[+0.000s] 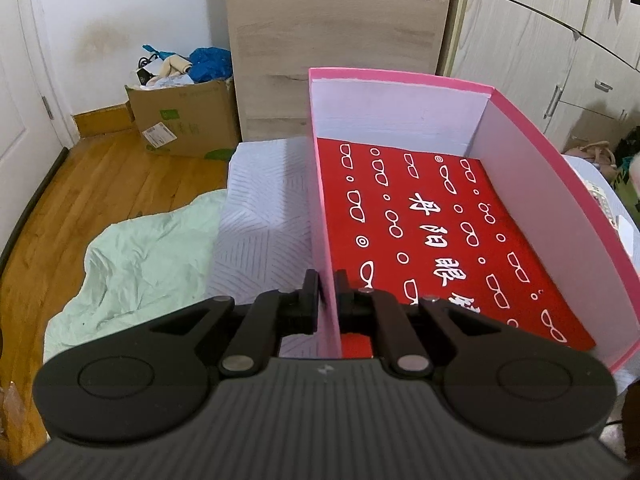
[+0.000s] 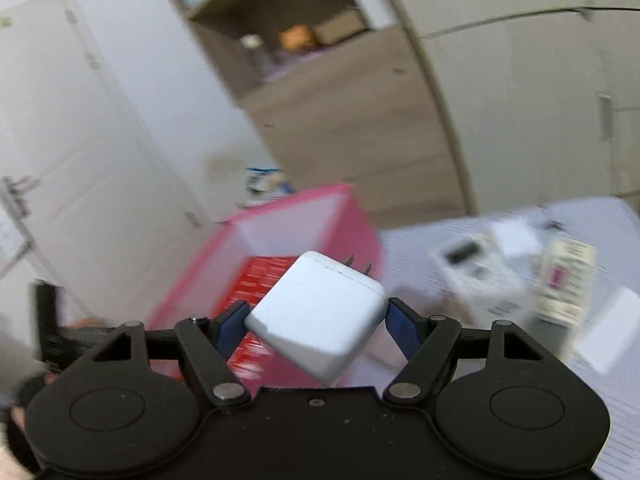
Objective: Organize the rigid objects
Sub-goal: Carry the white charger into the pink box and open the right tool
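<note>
A pink box (image 1: 520,128) with white inner walls and a red printed sheet (image 1: 432,236) on its floor sits on a pale patterned surface. My left gripper (image 1: 328,284) is shut on the box's left wall, one finger outside and one inside. In the right wrist view my right gripper (image 2: 316,316) is shut on a white charger block (image 2: 320,312) with two prongs pointing away. It holds the charger in the air in front of the pink box (image 2: 280,224), whose red floor shows behind it. This view is blurred by motion.
An open cardboard box (image 1: 184,120) full of cloth stands on the wooden floor. A pale green sheet (image 1: 136,256) lies beside the bed. Several white boxes and packets (image 2: 520,276) lie on the surface right of the pink box. A wooden cabinet (image 1: 340,44) and wardrobe doors stand behind.
</note>
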